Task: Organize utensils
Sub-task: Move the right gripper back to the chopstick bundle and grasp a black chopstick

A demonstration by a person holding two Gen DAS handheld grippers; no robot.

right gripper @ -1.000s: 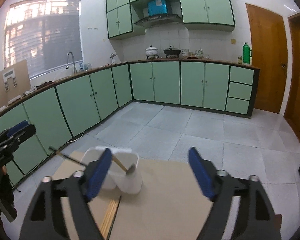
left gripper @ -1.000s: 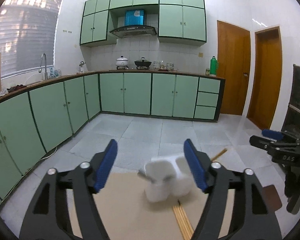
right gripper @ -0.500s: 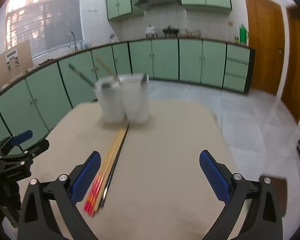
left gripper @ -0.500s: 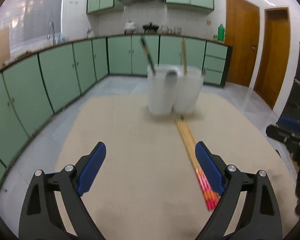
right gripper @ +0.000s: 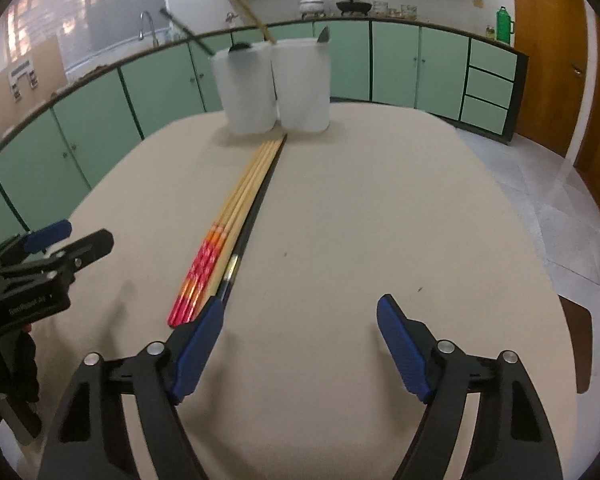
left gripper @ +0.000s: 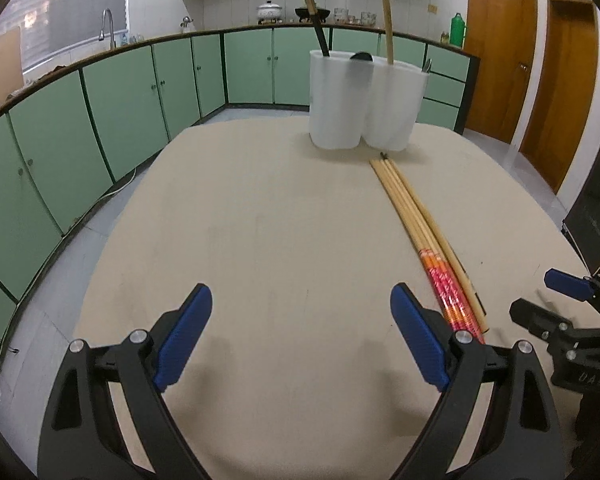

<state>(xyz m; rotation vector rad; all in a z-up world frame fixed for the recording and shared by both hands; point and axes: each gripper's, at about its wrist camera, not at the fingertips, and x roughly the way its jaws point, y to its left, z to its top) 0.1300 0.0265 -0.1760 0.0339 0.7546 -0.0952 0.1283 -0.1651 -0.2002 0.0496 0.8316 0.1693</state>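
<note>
Two claws hang low over the near edge of the table, both spread wide and holding nothing: the left gripper and the right gripper, whose left finger sits just beside the chopsticks. That bundle lies flat, running from the grippers to the foot of the white holder at the far side. A few utensils already stand in the holder; judging by this, the chopsticks remain to be stowed.

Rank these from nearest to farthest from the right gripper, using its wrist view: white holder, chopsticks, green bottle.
1. Chopsticks, on the table, just left of the right gripper.
2. White holder, at the table's far end.
3. Green bottle, on the back counter, right.
</note>
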